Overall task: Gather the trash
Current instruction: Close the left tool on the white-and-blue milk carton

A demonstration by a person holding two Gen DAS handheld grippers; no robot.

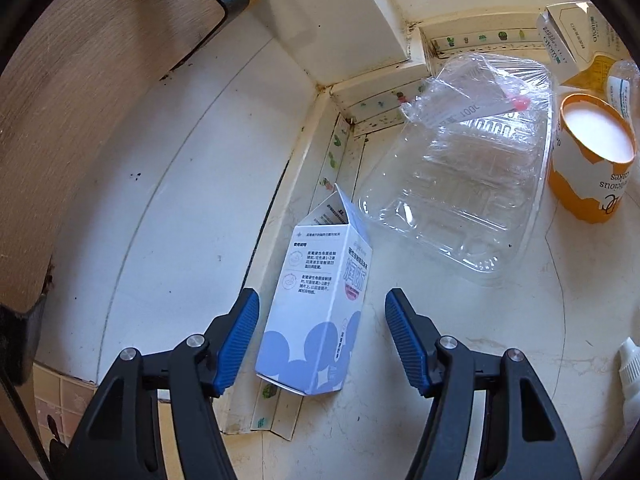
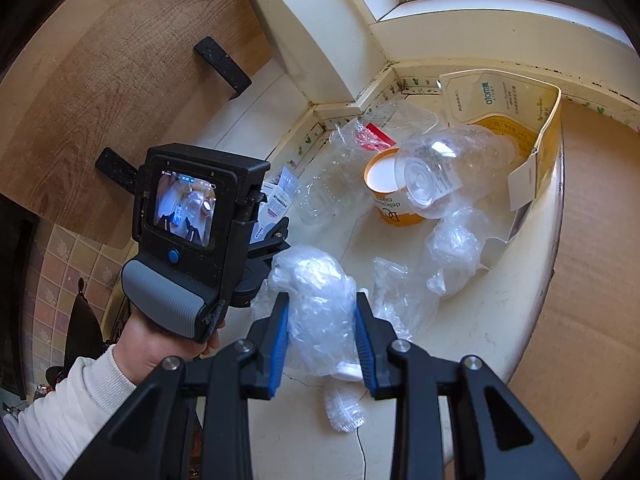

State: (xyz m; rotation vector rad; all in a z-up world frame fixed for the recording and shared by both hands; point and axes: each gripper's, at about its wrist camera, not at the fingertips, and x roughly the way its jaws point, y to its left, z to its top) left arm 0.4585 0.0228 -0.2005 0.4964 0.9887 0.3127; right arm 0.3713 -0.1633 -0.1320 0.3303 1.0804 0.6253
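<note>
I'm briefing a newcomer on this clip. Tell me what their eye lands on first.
First, the crumpled clear plastic bag clamped in the right tool, low in the right wrist view. Next, the white and blue carton standing between the open pads of the left tool, which do not touch it. Behind it lie a clear plastic tray and an orange paper cup on the cream countertop.

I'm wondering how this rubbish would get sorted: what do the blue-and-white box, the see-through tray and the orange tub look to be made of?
Blue-and-white box: looks like thin printed card with a smooth, slightly glossy face; creased edges and an open folded flap show.
See-through tray: clear, shiny moulded plastic, with ridges and glare.
Orange tub: probably coated paperboard, matte printed wall, white inside; it could also be plastic.
</note>
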